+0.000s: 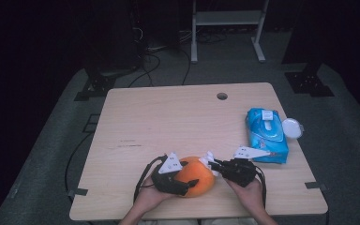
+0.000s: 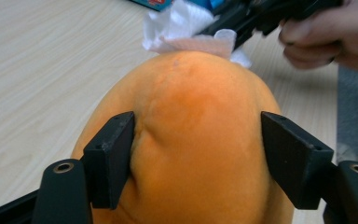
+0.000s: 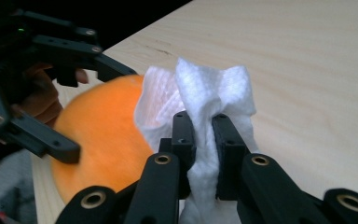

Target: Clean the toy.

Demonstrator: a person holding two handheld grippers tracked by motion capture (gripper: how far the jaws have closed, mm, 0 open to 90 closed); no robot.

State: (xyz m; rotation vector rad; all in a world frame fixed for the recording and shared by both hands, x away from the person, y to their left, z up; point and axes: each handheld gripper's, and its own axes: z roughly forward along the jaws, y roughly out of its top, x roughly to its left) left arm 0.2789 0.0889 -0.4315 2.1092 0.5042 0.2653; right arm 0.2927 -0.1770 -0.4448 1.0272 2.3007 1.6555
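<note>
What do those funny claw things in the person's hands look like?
The left gripper and right gripper are black, each with two flat, blocky jaws on jointed bars with brass-coloured rivets. A pale three-cornered plate sits on top of each, and a black cable trails back from each.

Fruit [image 1: 198,176]: orange, with darker mottling near its top. Wipe [image 3: 205,100]: white, finely embossed. Left gripper [image 2: 198,158] and right gripper [image 3: 204,140]: black jaws with brass-coloured rivets; grey-white plates on top. Pack [image 1: 266,134]: blue, with a white lid [image 1: 292,127]. Table [image 1: 168,122]: pale wood grain. Floor [image 1: 351,140]: grey.
</note>
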